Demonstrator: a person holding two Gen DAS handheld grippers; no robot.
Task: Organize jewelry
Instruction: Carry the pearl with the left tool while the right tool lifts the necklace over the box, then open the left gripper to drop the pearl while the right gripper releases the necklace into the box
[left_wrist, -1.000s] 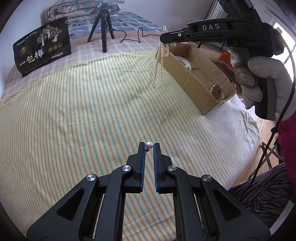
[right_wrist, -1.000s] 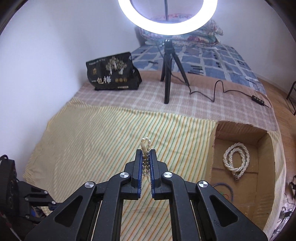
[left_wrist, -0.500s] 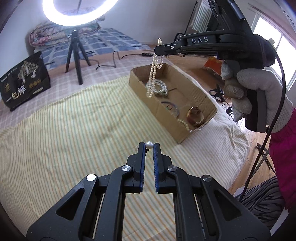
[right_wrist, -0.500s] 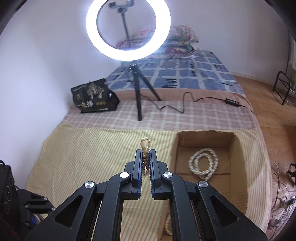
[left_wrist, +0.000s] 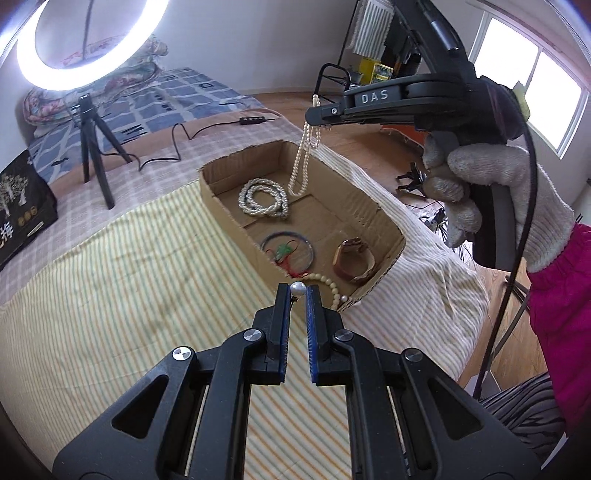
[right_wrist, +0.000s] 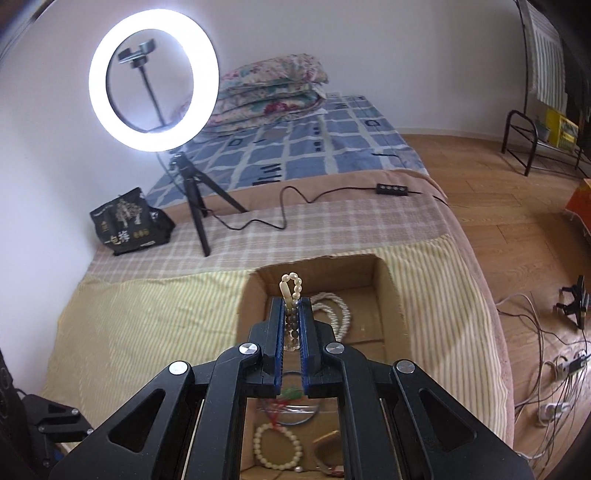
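My left gripper (left_wrist: 297, 290) is shut on a single pearl (left_wrist: 297, 288), held above the striped cloth just short of the cardboard box (left_wrist: 218, 188). My right gripper (left_wrist: 318, 110) is shut on a pearl necklace (left_wrist: 302, 162) that hangs over the far part of the box; in the right wrist view the right gripper (right_wrist: 291, 302) pinches the necklace's strand (right_wrist: 291, 286) over the box (right_wrist: 251, 299). In the box lie a coiled pearl rope (left_wrist: 263, 197), a dark bangle (left_wrist: 288, 245), a bead bracelet (left_wrist: 330, 286) and a brown band (left_wrist: 352, 260).
A ring light on a tripod (right_wrist: 153, 85) stands behind the box, with its cable and switch (right_wrist: 391, 189) on the checked blanket. A black snack bag (right_wrist: 129, 221) lies at the back left. The bed edge (left_wrist: 443, 295) drops off right of the box.
Both grippers have moved toward the box. The hanging necklace now dangles over the box's far half, and the pearl sits nearer the box's near wall.
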